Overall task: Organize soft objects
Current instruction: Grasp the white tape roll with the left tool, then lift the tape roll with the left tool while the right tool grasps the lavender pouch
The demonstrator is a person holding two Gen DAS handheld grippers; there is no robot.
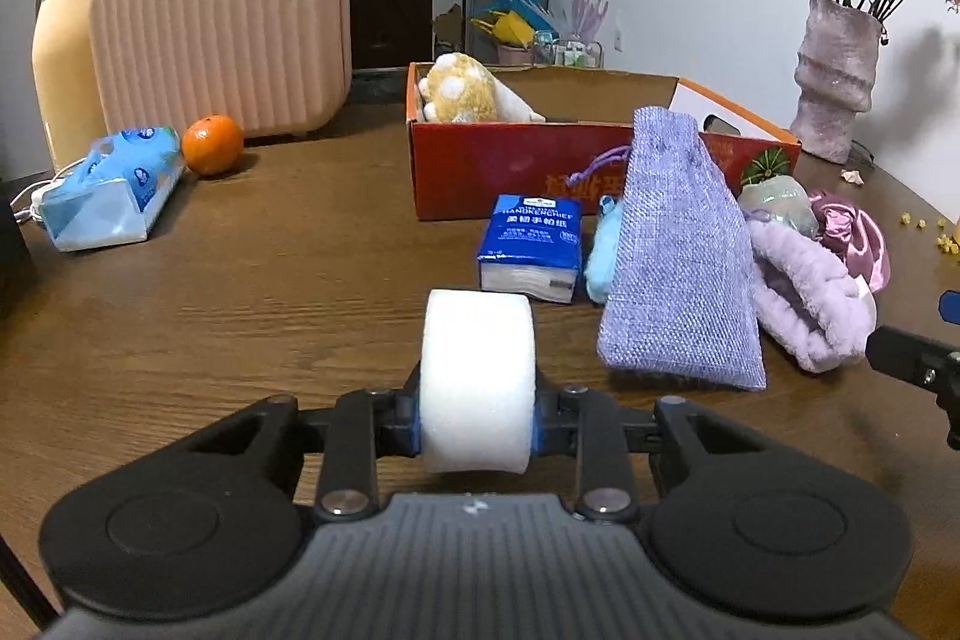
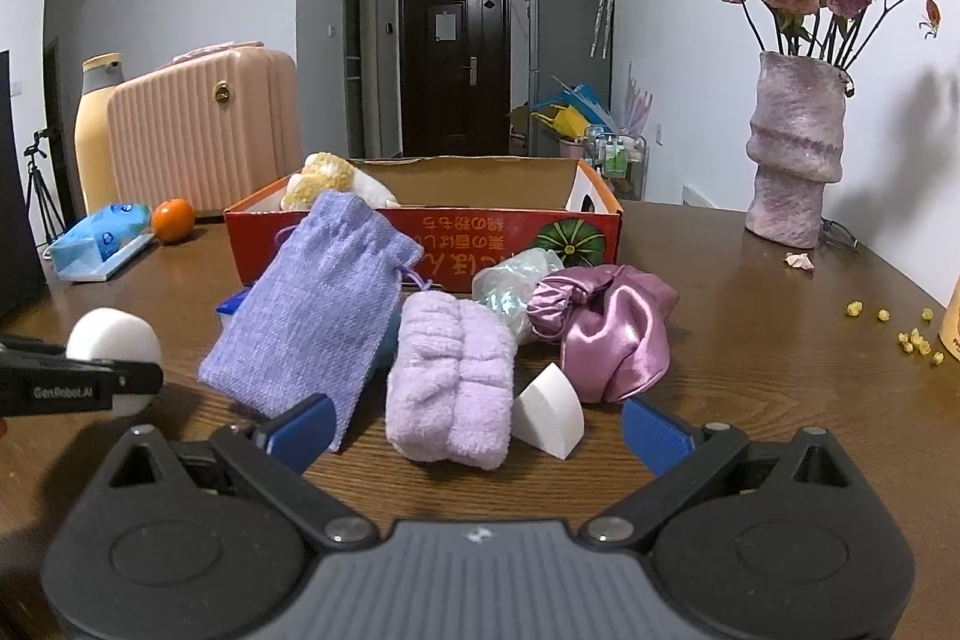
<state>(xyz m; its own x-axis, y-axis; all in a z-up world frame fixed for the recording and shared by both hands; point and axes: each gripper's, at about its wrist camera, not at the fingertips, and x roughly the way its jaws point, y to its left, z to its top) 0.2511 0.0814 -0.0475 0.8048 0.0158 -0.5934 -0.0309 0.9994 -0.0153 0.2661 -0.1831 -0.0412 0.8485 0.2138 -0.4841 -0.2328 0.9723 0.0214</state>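
My left gripper is shut on a white round sponge, held above the table; the sponge also shows in the right wrist view. My right gripper is open and empty, just before a folded lilac towel and a white wedge sponge. A lilac burlap pouch leans at the left, a pink satin pouch and a pale green pouch lie behind. The red cardboard box holds a yellow plush toy.
A blue tissue pack lies before the box. An orange, a blue wipes pack, a pink case and a yellow bottle stand at the left. A vase of flowers stands at the right.
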